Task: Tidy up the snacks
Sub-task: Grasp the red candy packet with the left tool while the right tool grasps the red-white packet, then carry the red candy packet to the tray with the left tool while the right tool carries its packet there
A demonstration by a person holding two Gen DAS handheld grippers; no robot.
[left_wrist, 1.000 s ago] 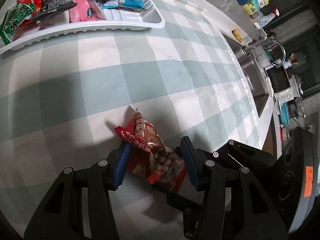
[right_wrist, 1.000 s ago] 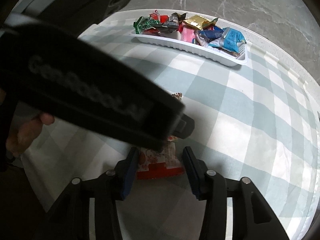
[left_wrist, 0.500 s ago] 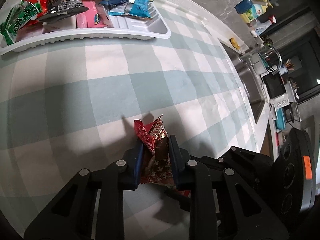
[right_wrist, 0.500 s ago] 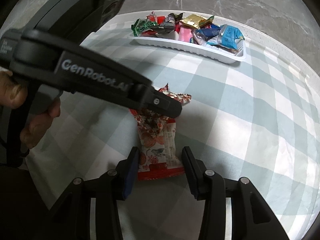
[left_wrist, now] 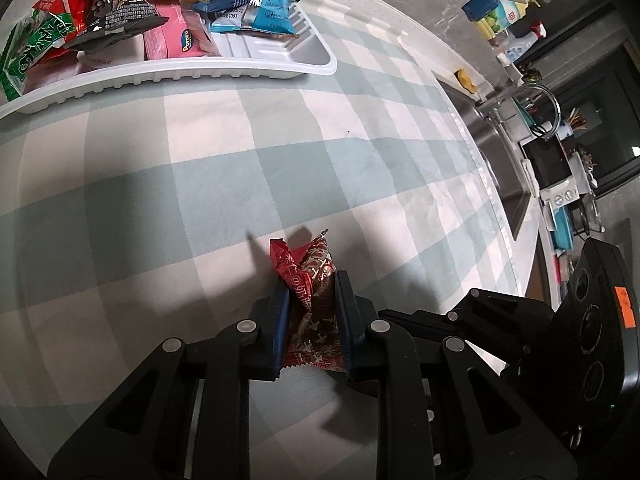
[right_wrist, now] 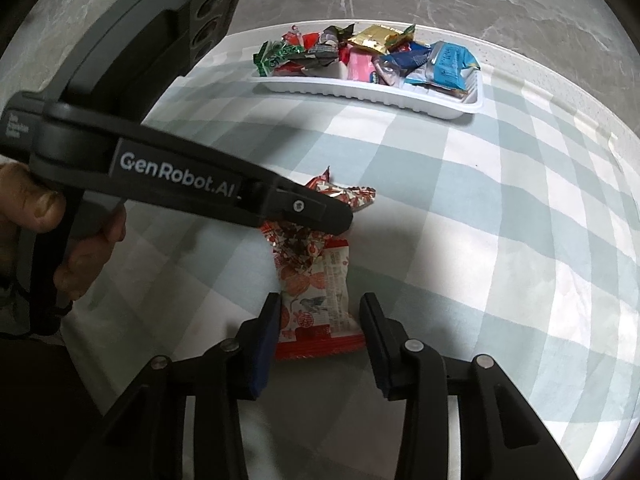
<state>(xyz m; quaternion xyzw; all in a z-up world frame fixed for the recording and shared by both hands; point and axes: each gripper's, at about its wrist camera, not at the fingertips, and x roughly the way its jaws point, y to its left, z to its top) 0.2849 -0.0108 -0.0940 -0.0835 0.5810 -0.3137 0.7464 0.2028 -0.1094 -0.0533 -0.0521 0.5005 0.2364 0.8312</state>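
My left hand-held gripper (left_wrist: 310, 308) is pinching the far end of the red snack packet (left_wrist: 310, 304), its blue pads pressed into the crumpled wrapper. The packet lies on the checked cloth of the counter (left_wrist: 240, 184), well apart from the white tray (left_wrist: 280, 68) at the far edge, which is heaped with other snack packets (left_wrist: 256, 12). In the right wrist view, my right hand-held gripper (right_wrist: 318, 320) straddles the packet's near end; its jaws are closing, but I see both pads just off the wrapper's edges. A hand (right_wrist: 44, 232) grips the left tool's handle at the left side.
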